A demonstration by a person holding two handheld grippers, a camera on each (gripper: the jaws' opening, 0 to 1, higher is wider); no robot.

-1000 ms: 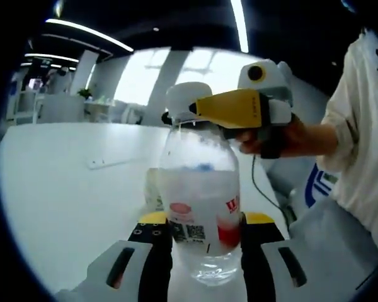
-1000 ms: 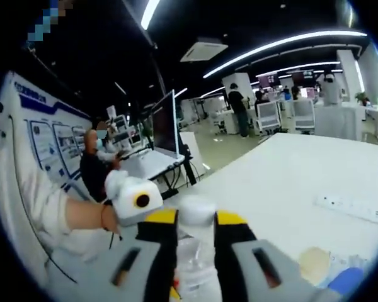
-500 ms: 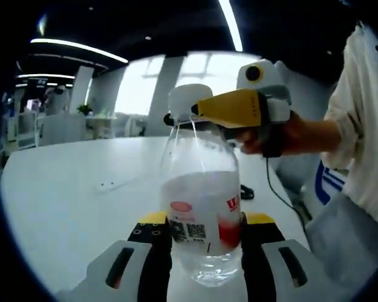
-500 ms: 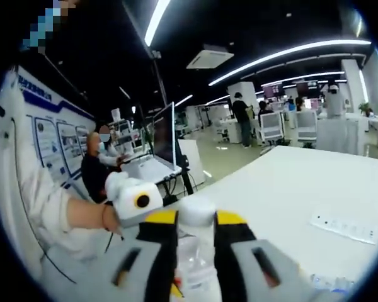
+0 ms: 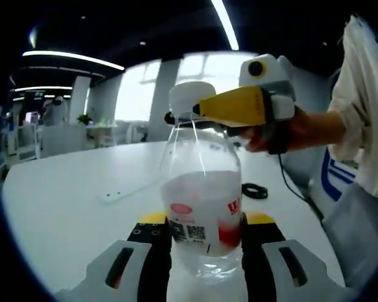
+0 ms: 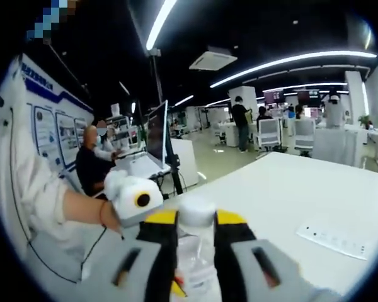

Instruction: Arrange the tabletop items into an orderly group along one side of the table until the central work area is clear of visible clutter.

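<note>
- Swung with both hands since a second ago: power strip (image 5: 131, 190) now nearer, bottle grip unchanged.
- Left gripper (image 5: 205, 234) clamped on bottle (image 5: 201, 214) body, steadying it upright.
- Right gripper (image 6: 196, 234) pinching white cap (image 6: 196, 211), probably to twist it.
- Beyond, bare table (image 5: 69, 207); black cable (image 5: 255, 190) far right.

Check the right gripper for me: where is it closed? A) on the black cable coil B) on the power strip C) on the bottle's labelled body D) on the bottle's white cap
D: in the left gripper view, the right gripper clamps the white cap atop the bottle, while the left gripper holds the body.
</note>
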